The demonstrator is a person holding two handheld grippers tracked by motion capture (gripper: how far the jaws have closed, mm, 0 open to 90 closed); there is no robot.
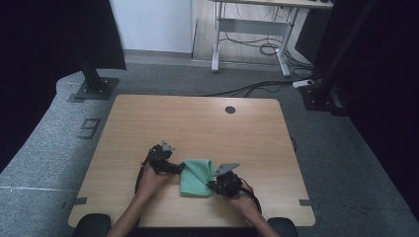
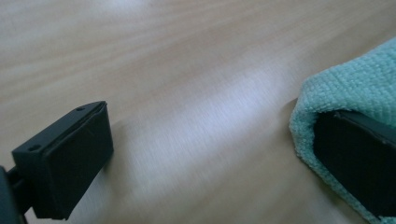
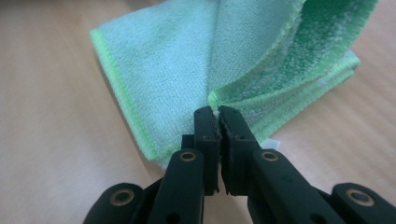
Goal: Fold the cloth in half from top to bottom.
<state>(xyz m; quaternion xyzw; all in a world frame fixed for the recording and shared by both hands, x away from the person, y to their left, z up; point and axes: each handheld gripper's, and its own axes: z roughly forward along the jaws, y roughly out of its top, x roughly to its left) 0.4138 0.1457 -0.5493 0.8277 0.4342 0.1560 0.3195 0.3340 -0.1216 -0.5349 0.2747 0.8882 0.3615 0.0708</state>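
The right gripper (image 3: pixel 219 116) has its fingers (image 3: pixel 205 135) pressed together on a corner of the green cloth (image 3: pixel 187 60), pinching a lifted fold where several stitched edges meet. The right gripper view shows the layers fanning up from that pinch, with the rest of the cloth lying flat on the desk (image 3: pixel 51 130).

The left gripper (image 2: pixel 205 154) has its fingers (image 2: pixel 70 158) spread wide. In the left gripper view one finger sits over bare wood and the other lies against the cloth's (image 2: pixel 355 88) edge, which curls over it; nothing is squeezed between them.

From the high view, the cloth (image 1: pixel 196 177) lies folded near the front edge of the desk (image 1: pixel 197 118), between the left gripper (image 1: pixel 177 168) and the right gripper (image 1: pixel 213 185), with a hand (image 1: pixel 150 180) behind each. Beyond the desk, that view also takes in grey carpet (image 1: pixel 49 148) and another desk's frame (image 1: pixel 247 34).
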